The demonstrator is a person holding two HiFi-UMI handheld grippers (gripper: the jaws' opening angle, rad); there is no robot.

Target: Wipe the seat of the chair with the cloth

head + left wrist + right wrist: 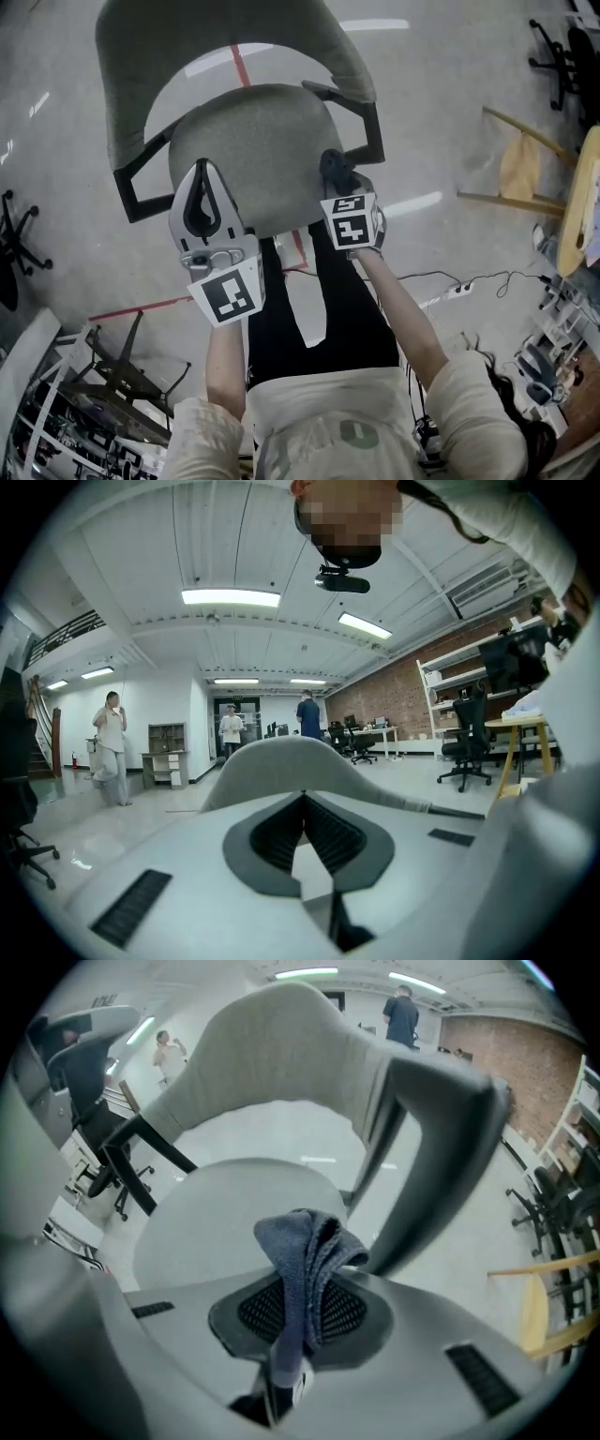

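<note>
Long ceiling strips (231, 597) light the room bright and even, glaring in white streaks off the glossy floor (412, 203). Both my gripper views bow hard toward dark rounded corners, and the cloth (302, 1269) blurs close to the lens.
</note>
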